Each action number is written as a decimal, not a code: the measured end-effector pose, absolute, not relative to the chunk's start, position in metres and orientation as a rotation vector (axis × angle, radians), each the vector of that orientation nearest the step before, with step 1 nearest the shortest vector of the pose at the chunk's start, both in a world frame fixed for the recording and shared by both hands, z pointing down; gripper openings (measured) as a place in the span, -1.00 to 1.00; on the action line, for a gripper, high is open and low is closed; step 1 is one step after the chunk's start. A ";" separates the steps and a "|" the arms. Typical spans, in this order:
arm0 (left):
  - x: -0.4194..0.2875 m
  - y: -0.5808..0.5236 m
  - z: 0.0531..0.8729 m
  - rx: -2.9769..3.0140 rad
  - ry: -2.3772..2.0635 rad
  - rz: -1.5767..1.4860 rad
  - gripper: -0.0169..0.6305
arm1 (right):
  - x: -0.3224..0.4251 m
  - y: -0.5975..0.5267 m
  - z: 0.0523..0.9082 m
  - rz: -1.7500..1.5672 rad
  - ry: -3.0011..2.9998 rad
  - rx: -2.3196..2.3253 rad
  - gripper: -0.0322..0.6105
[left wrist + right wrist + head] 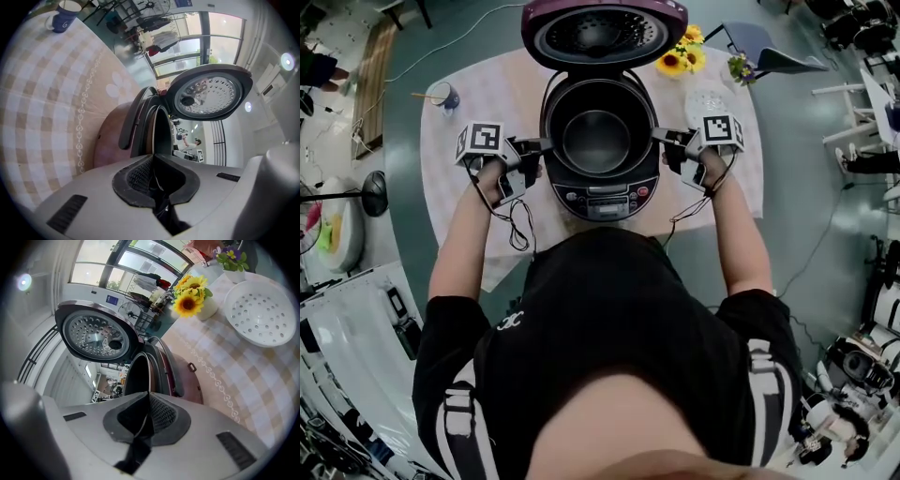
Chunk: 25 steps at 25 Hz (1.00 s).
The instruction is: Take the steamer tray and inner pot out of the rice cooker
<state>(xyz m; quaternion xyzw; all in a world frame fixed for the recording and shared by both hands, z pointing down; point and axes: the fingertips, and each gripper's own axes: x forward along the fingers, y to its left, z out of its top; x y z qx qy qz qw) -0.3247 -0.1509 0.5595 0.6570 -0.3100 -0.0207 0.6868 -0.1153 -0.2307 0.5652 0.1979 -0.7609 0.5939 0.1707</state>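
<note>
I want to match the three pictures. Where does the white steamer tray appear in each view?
Head view: steamer tray upper right, beside the rice cooker.
Left gripper view: not in it.
Right gripper view: steamer tray upper right, on the checked cloth.
Shared landmark: the open lid, in all three.

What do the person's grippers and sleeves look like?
Both the left gripper and right gripper are black and grey, each carrying a white cube with black square markers and a black cable. The jaws have dark textured pads. Short black sleeves.
</note>
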 end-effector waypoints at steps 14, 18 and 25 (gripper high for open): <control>-0.319 -0.149 0.490 1.610 -0.497 -0.214 -0.92 | -0.110 -0.215 0.502 1.767 -2.376 0.527 -0.88; -0.312 -0.139 0.443 1.683 -0.420 -0.281 -0.91 | -0.107 -0.203 0.452 1.779 -2.473 0.482 -0.87; -0.309 -0.135 0.394 1.792 -0.356 -0.339 -0.91 | -0.102 -0.191 0.404 1.720 -2.595 0.508 -0.85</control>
